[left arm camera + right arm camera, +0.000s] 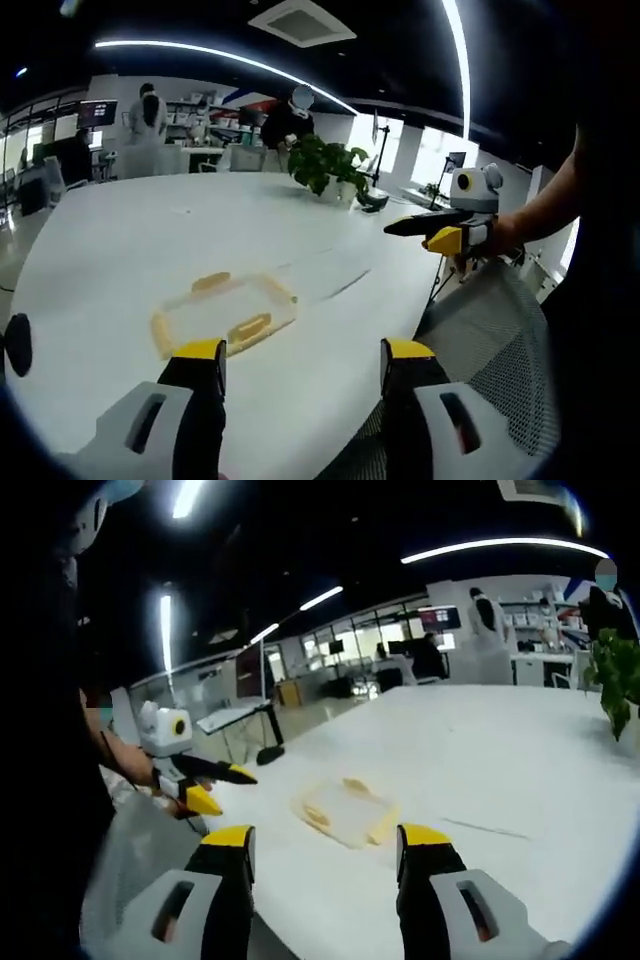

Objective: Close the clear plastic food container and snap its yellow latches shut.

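Observation:
The clear plastic food container (225, 312) with yellow latches lies flat on the white table (150, 230), just beyond my left gripper (304, 355), which hovers open and holds nothing. My right gripper (445, 228) is held in the air off the table's right edge, well away from the container. In the right gripper view the container (345, 813) lies a short way ahead of my open right gripper (328, 838), and my left gripper (198, 777) is held in a hand at the left. Blur hides whether the lid sits fully down or the latches are snapped.
A potted plant (325, 165) stands at the table's far side. A grey mesh chair (490, 340) sits at the near table edge between the grippers. Several people stand by desks and monitors (150, 115) in the background. A dark object (375, 202) lies by the plant.

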A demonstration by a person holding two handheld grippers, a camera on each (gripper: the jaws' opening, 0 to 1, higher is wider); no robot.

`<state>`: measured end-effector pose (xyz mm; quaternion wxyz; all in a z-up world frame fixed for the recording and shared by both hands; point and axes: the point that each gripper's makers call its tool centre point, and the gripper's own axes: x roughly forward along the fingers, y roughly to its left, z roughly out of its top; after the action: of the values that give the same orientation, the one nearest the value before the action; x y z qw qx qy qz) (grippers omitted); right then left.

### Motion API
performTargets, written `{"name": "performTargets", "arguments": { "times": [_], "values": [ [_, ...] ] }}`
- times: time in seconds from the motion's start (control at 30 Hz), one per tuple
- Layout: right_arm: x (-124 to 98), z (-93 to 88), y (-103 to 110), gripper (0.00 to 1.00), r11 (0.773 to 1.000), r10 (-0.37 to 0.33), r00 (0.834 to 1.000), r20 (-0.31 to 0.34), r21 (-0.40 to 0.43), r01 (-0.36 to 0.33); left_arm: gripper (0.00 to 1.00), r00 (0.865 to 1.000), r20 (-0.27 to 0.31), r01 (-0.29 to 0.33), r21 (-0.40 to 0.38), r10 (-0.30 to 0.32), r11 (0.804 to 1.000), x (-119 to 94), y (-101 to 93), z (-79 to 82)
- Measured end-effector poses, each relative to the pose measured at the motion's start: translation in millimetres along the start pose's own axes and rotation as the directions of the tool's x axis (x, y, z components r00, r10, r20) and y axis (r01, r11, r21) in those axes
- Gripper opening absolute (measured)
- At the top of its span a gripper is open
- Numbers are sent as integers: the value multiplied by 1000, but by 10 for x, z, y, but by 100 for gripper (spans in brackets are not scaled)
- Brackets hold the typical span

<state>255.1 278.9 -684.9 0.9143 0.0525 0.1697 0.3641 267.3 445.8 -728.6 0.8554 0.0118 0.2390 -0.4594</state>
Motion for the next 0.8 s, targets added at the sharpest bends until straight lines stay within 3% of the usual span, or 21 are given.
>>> {"name": "performTargets", "arguments": {
  "times": [0.23,0.8],
  "values": [
    [229,84,41,57,999,32,999,-4,-26,-32,61,1000,-1,-14,-5,14,1000,2,132,27],
    [508,133,24,55,995,67,997,-30,-66,-69,64,999,-3,-39,-24,39,999,-3,323,26]
  ]
}}
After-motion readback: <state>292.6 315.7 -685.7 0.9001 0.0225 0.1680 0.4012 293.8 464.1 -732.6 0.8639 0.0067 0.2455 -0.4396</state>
